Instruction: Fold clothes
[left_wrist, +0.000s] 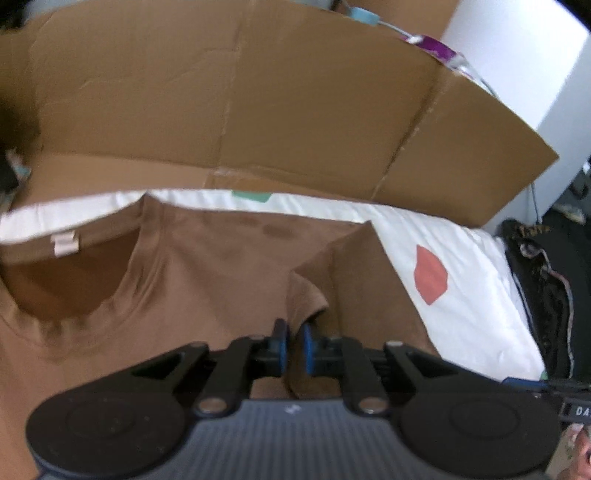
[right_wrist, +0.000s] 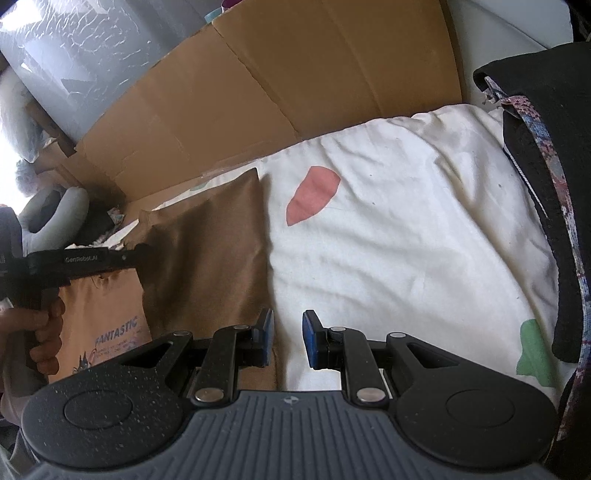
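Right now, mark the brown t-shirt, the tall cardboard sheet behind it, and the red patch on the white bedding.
brown t-shirt (left_wrist: 207, 258): left wrist view, chest panel beside the collar.
cardboard sheet (left_wrist: 229, 92): left wrist view, centre of the upright panel.
red patch (right_wrist: 314, 194): right wrist view, its middle.

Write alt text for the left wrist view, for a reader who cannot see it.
The left claw, jaws nearly closed, pinches a raised fold of a brown cotton T-shirt spread neckline-up on a white quilt printed with a red patch. A flattened brown cardboard sheet stands behind the bed.
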